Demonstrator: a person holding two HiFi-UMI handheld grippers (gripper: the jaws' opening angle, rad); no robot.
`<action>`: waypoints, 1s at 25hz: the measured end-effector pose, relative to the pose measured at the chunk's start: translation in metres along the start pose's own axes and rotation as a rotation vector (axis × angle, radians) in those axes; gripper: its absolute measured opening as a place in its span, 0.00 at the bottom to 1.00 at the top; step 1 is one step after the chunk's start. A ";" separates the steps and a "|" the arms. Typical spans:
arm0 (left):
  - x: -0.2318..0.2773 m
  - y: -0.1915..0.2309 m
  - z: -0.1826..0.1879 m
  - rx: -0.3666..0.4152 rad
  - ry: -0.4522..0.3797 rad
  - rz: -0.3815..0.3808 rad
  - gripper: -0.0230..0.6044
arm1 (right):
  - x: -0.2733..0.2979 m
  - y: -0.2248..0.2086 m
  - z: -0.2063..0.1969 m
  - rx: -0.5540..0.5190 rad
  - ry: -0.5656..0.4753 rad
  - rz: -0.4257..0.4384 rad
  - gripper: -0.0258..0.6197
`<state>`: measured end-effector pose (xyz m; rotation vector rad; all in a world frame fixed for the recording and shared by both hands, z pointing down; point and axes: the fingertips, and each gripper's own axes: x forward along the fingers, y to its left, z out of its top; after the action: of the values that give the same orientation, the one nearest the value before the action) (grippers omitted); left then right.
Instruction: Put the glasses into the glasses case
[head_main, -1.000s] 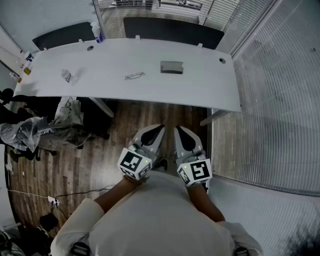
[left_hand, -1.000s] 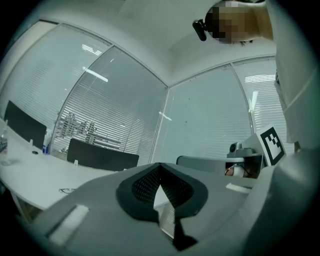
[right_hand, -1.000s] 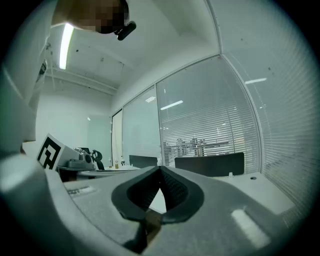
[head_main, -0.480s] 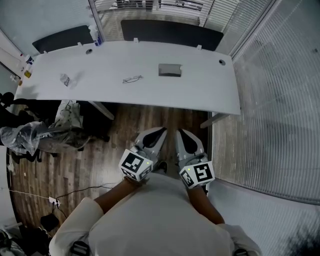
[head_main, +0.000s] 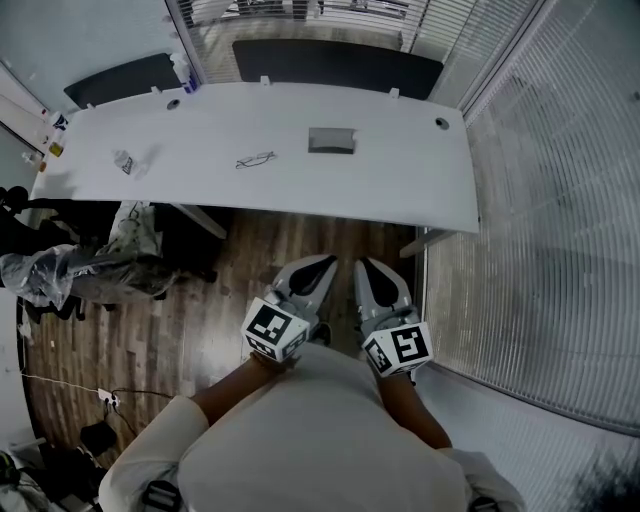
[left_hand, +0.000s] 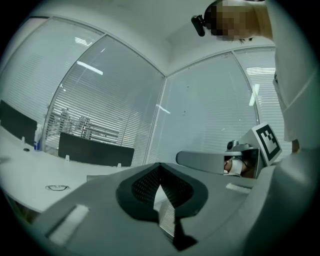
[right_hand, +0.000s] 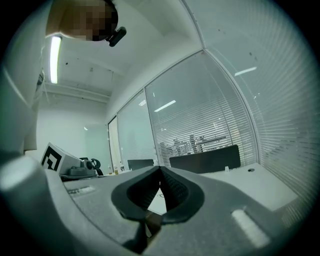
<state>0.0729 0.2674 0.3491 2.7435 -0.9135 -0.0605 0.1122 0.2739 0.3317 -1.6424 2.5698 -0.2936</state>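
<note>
lying outside glasses case (head_main: 332, 140): glasses (head_main: 255, 160) on desk (head_main: 400, 190)

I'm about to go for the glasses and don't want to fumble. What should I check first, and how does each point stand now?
1. Glasses lying free on the table: ok.
2. Glasses case on the table, apart from the glasses: ok.
3. Case open: cannot tell, too small.
4. Left gripper empty: ok; jaws shut, not ready to grasp.
5. Right gripper empty: ok; jaws shut too.
6. Grippers at the table: not ok, both over the floor, short of its edge.
</note>
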 end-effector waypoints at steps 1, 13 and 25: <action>0.002 0.000 0.001 -0.004 0.005 0.002 0.04 | 0.001 -0.002 0.000 0.010 0.001 0.000 0.04; 0.033 0.065 -0.006 -0.020 0.005 0.043 0.04 | 0.059 -0.027 -0.022 0.018 0.052 0.013 0.04; 0.090 0.205 0.026 -0.010 -0.010 0.043 0.04 | 0.221 -0.055 -0.007 -0.040 0.069 0.031 0.04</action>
<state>0.0218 0.0498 0.3778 2.7152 -0.9716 -0.0710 0.0662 0.0522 0.3583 -1.6324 2.6655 -0.3041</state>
